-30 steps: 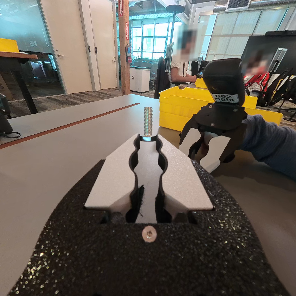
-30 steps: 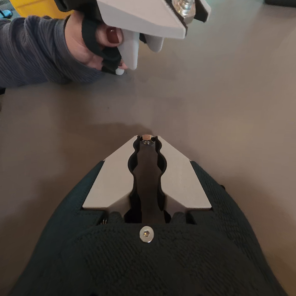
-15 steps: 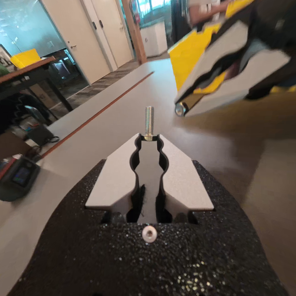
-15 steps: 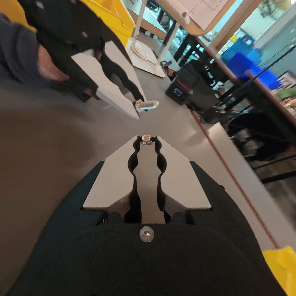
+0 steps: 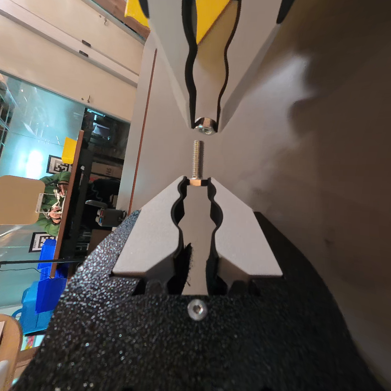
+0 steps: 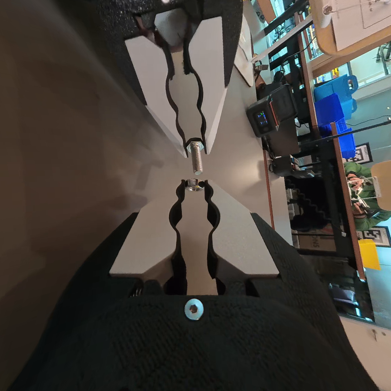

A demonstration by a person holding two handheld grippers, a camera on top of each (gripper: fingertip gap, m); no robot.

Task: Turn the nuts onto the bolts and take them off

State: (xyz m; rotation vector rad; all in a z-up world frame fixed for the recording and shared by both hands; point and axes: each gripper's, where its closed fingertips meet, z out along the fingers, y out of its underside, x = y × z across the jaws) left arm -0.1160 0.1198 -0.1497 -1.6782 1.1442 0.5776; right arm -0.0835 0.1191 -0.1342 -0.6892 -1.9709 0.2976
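Left wrist view, my left claw (image 5: 196, 182) clenched on bolt (image 5: 197, 160) head, right claw (image 5: 205, 124) at 12 o'clock gripping nut (image 5: 205, 126), small gap between them, grey table (image 5: 317, 148) behind.

Bolt: your threaded steel bolt (image 5: 197, 159) points tip-first at the hex steel nut (image 5: 205, 126), just apart.
Below both: grey tabletop (image 5: 317, 190).

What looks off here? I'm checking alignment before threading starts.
Nothing stands out. The left gripper holds the bolt by its head, threads pointing at the nut in the right gripper. A small gap remains; in both views they look roughly in line.
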